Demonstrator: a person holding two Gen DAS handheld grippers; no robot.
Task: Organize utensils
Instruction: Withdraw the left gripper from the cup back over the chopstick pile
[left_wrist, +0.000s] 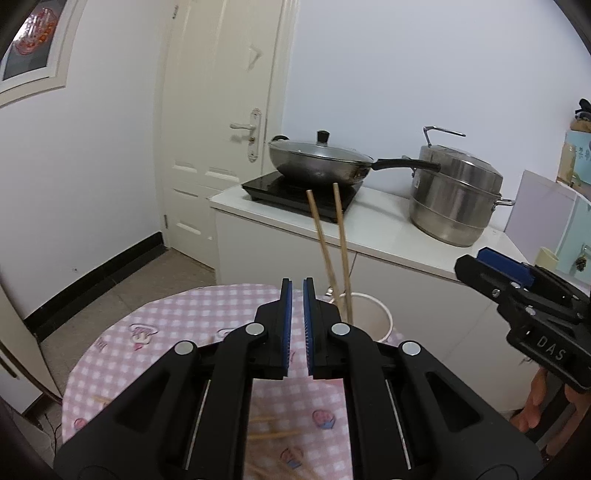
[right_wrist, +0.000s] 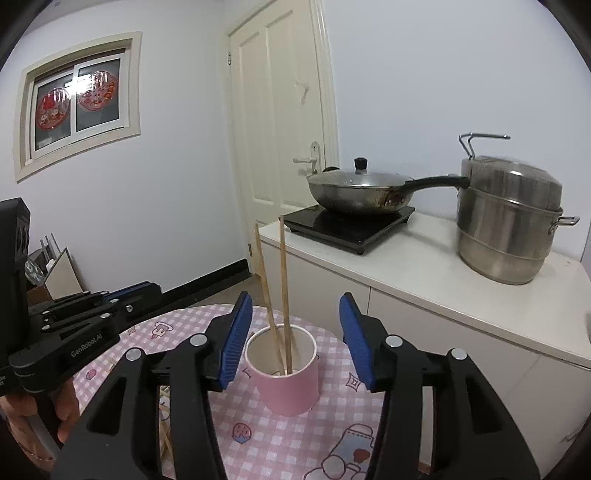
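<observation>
On the checked surface (right_wrist: 295, 435) we are leaving two chopsticks (right_wrist: 284, 295) standing in the cup (right_wrist: 291, 384), right gripper (right_wrist: 295, 339) fingers apart and empty, left gripper (left_wrist: 297, 325) fingers together, loose chopsticks (left_wrist: 273, 434) judged next.

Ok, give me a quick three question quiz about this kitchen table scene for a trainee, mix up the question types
1. True or false: the pink cup already holds two chopsticks.
2. Which gripper has its jaws apart? A) left gripper B) right gripper
3. Fill in: more loose chopsticks lie on the checked ____.

Key: 1 true. 2 B; the left gripper's jaws are shut with nothing between them, while the right gripper's jaws stand apart on either side of the cup without touching it. 3 tablecloth.
</observation>
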